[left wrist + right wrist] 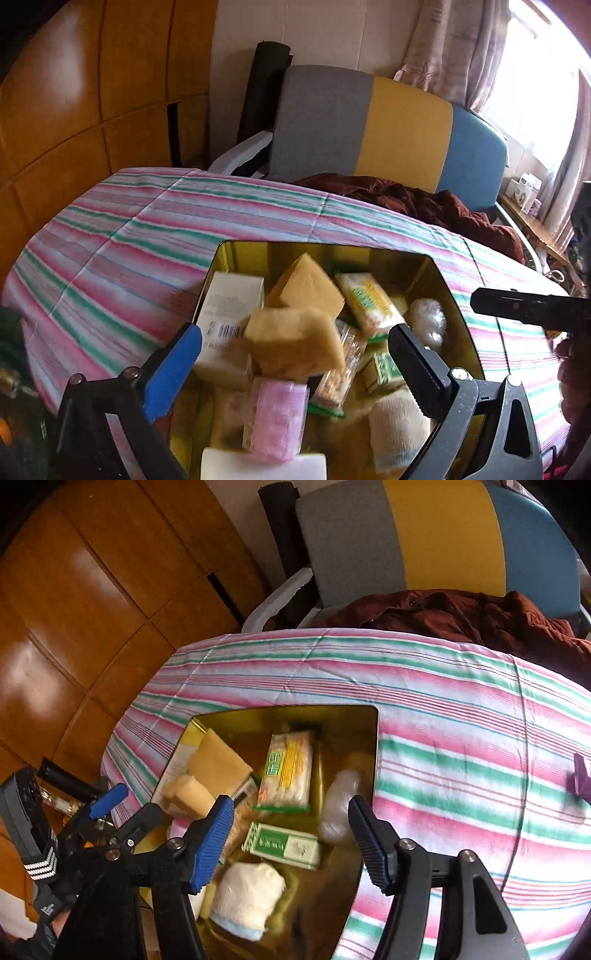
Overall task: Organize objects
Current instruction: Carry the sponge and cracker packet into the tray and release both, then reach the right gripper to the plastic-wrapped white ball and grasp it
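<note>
A gold tin [460, 291] [375, 738] sits open on the striped cloth, filled with several items. Among them are a yellow sponge [308, 282], a white barcoded box [229, 306], a yellow-green packet [286, 770], a green-and-white box [282, 843], a rolled white towel [245, 895] and a pink packet [275, 417]. My left gripper [295, 365] is open wide over the tin. A second yellow sponge [295, 343], blurred, lies between its fingers without touching either pad. My right gripper [291, 836] is open above the green-and-white box with nothing between its fingers.
The pink-and-green striped cloth [461, 709] covers the table around the tin. A grey, yellow and blue chair back [369, 125] with a dark red garment [424, 203] stands behind. Wooden cabinets [92, 92] are on the left. A purple object [581, 779] lies on the cloth at right.
</note>
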`<state>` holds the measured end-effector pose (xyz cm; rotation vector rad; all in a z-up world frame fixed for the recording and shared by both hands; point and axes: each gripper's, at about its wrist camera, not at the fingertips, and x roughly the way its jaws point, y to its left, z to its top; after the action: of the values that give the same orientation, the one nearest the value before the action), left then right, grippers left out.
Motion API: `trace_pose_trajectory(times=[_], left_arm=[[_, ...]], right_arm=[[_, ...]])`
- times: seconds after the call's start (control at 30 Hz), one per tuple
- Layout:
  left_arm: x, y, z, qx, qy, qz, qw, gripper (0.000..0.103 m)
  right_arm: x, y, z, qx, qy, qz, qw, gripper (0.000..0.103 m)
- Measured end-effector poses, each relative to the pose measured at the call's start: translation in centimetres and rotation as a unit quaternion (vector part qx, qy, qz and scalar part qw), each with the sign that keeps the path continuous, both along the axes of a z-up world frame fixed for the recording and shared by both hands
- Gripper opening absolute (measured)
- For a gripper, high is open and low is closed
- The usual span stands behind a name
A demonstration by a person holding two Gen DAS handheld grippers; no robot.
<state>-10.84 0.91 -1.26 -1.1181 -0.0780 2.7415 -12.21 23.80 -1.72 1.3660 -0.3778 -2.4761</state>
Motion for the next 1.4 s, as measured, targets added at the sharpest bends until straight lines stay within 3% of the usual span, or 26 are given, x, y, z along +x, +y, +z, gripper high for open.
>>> trace_pose_trajectory(times=[0.17, 0.33, 0.47, 0.83, 1.4], left_arm=[[2.1, -0.6, -0.2, -0.007, 0.006, 0.019, 0.9998, 0.102], [3.7, -0.7, -0.2, -0.002, 0.002, 0.022, 0.9997, 0.102], [4.7, -0.1, -0.2, -0.011, 0.007, 0.017, 0.9998, 0.102], [5.8, 1.3, -0.3, -0.018, 0.008, 0.001, 0.9998, 0.102], [6.5, 2.7, -0.6, -0.02, -0.005, -0.021, 0.9996, 0.102]], right_arm=[[2.1, -1.2, -0.3, 0.018, 0.013, 0.001, 1.0, 0.071], [3.8, -1.8, -0.9, -0.002, 0.015, -0.003, 1.0, 0.074], [5.4, -2.2, -1.0, 0.019, 0.027, -0.012, 0.999, 0.076], [8.7, -2.6, -0.5, 0.102, 0.076, -0.048, 0.991, 0.082], [10.5, 0.1, 0.1, 0.123, 0.092, -0.107, 0.982, 0.086]])
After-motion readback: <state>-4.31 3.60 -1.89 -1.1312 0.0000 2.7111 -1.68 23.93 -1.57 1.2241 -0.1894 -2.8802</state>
